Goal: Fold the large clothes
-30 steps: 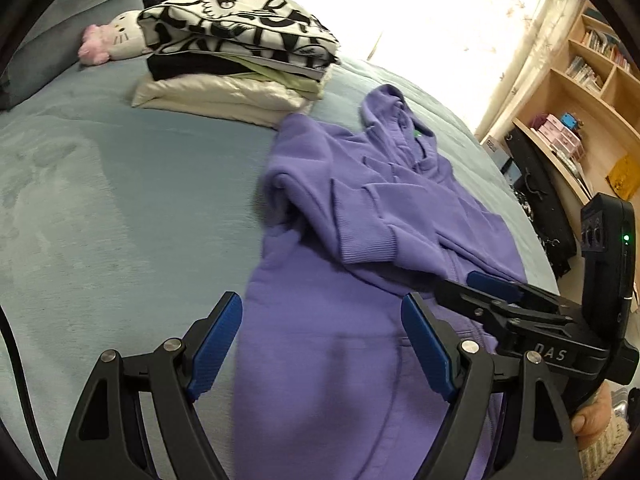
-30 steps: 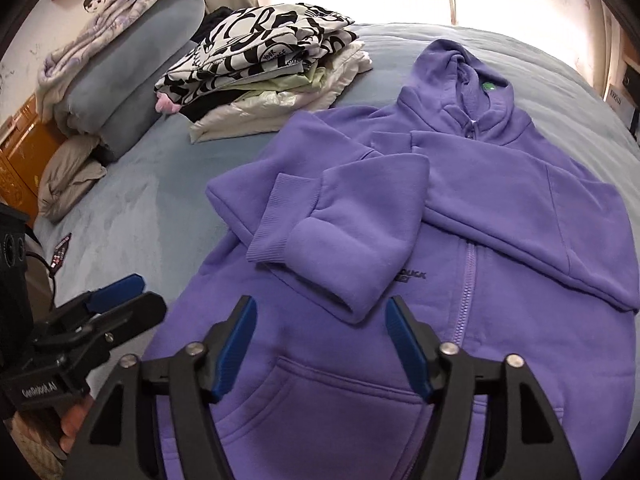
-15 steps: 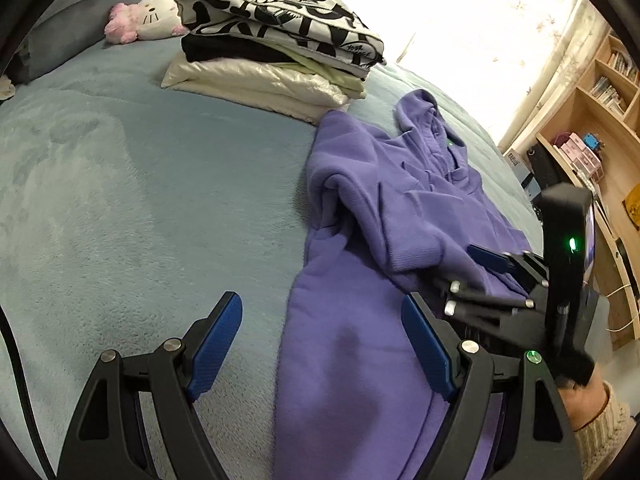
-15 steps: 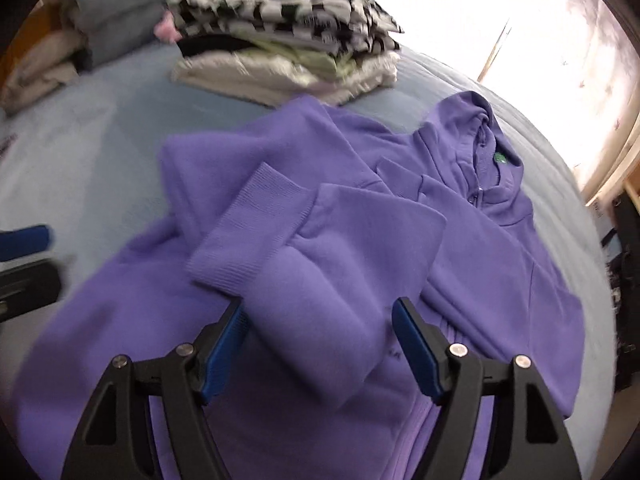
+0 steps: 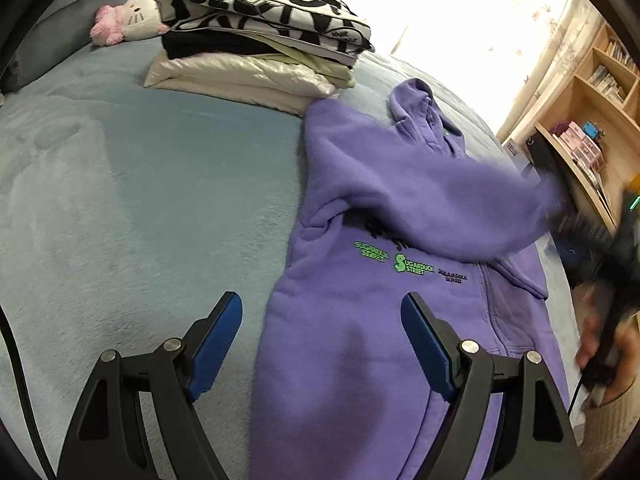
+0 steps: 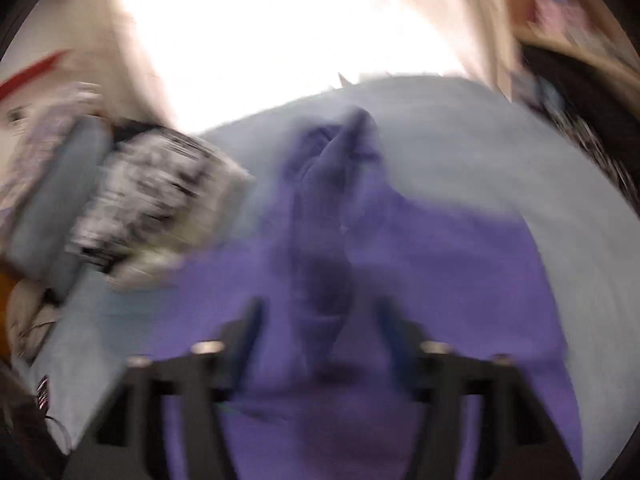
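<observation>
A purple hoodie (image 5: 352,344) lies front up on the blue-grey bed (image 5: 120,184), its green chest logos uncovered. One sleeve (image 5: 440,200) is lifted and stretched out to the right toward my right gripper (image 5: 612,280), which is blurred at the frame edge. In the blurred right wrist view the sleeve (image 6: 328,240) runs as a dark ridge between the fingers of my right gripper (image 6: 320,308); the jaws are easing open with the fabric still between them. My left gripper (image 5: 320,304) hangs open over the hoodie's lower left edge, holding nothing.
A stack of folded clothes (image 5: 260,40) sits at the far side of the bed, with a white and pink plush toy (image 5: 124,20) behind it. Wooden shelves (image 5: 592,120) and dark bags stand beyond the bed's right edge. A bright window lies ahead.
The right gripper swept fast to the right, dragging the folded sleeve off the hoodie's chest and uncovering the logos. The left gripper has barely shifted and stays open.
</observation>
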A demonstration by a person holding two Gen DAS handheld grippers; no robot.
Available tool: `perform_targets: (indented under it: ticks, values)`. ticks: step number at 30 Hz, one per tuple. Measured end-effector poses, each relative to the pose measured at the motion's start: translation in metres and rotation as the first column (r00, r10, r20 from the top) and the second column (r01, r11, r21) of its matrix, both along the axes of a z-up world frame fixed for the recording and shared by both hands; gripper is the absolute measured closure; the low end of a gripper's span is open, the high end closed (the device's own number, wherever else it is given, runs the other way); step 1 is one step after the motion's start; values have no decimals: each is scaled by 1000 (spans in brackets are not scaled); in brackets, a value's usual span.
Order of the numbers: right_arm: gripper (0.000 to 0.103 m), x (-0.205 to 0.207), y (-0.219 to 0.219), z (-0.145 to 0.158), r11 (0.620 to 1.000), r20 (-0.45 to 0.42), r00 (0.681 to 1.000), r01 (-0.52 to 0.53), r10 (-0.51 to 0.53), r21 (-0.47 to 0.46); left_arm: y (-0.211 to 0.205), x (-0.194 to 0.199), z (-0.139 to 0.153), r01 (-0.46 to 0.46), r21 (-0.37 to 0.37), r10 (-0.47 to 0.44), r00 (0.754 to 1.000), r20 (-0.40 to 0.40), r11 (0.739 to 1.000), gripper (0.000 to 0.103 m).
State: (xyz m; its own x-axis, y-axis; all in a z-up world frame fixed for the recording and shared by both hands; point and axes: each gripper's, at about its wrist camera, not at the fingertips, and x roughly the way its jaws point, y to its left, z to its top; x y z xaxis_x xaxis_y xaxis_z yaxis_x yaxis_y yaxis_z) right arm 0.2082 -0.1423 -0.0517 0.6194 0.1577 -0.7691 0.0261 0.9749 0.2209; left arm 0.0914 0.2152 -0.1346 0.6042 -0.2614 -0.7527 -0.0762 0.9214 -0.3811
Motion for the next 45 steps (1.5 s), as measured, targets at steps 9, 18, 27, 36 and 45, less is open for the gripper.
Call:
perform_targets:
  ticks: [9,18,27,36,45]
  values:
    - [33,0,-93,-57,968,-190,981,82,-36,239,10,65,17,23,-30,-23,1000,-2,999,23]
    - [33,78,-106,-81,955,-200,980,76,-18,287,18,157,-19,-6,-57,-1,993,-120,998,23]
    - [35,109,-84,-94,969,-124,991,-26,58,247,-2,195,-42,44,25,-39,988,-147,999,31]
    - [91,90,-68,-62,992,26,997,-79,77,95,-59,197,-29,142,292,-129,990,-63,946,81]
    - [63,82,-75,-60,1000,-53,999,-7,9,24,-41,172,17,49,412,-73,996,43,910,63]
